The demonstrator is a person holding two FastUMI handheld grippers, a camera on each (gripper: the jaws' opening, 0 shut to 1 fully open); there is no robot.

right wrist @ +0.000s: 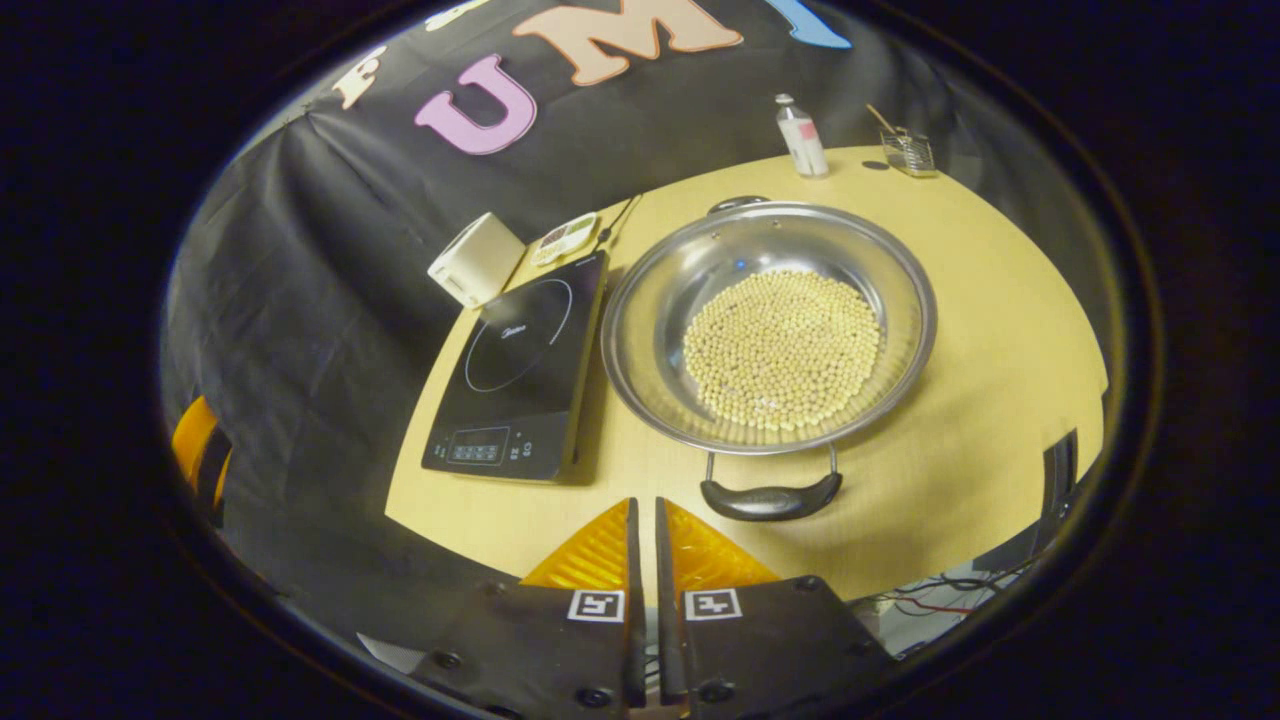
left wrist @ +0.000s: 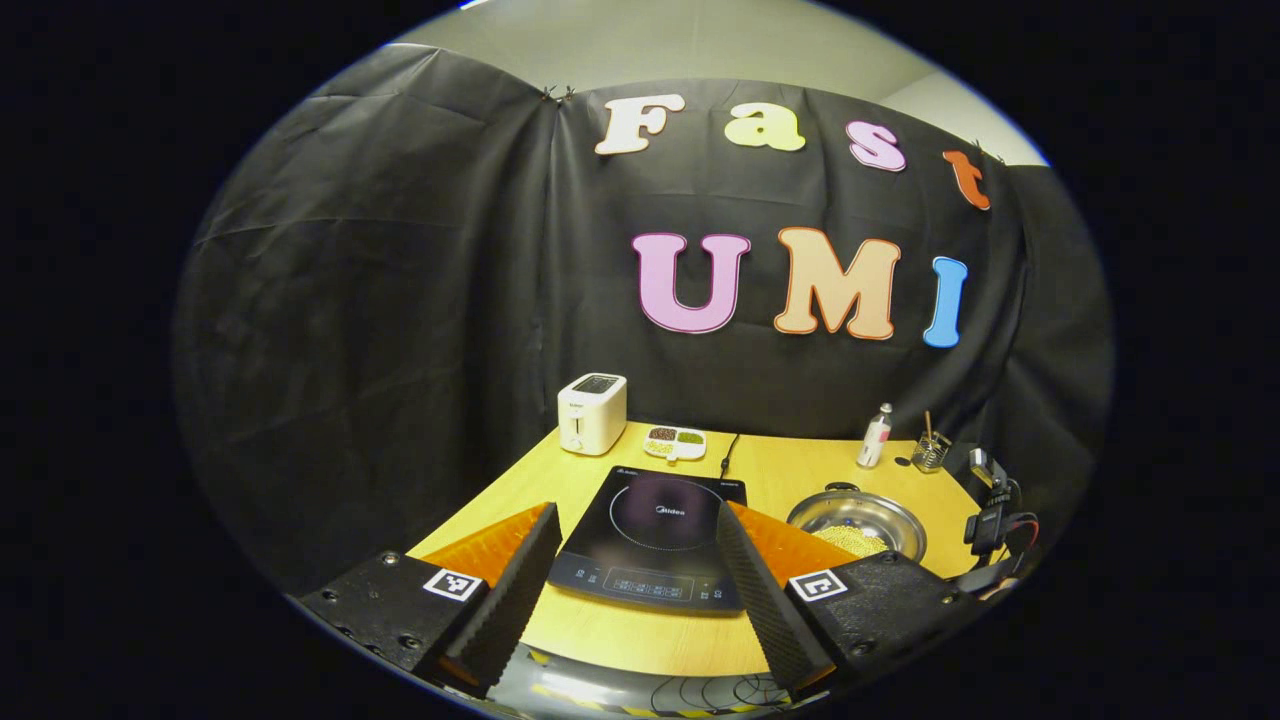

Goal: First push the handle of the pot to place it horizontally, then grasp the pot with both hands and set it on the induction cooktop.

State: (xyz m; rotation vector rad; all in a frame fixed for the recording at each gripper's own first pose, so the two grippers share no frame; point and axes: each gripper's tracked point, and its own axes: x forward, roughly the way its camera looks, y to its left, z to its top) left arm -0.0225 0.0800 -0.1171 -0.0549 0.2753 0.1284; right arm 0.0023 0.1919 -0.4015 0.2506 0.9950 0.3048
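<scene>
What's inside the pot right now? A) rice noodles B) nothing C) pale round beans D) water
C: in the right gripper view the pot holds a layer of pale round beans across its bottom, and it sits on the table beside the induction cooktop.

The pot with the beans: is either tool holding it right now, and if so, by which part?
Nothing is held. The right tool is shut on nothing, short of the pot's near handle. The left tool is open above the cooktop.
</scene>
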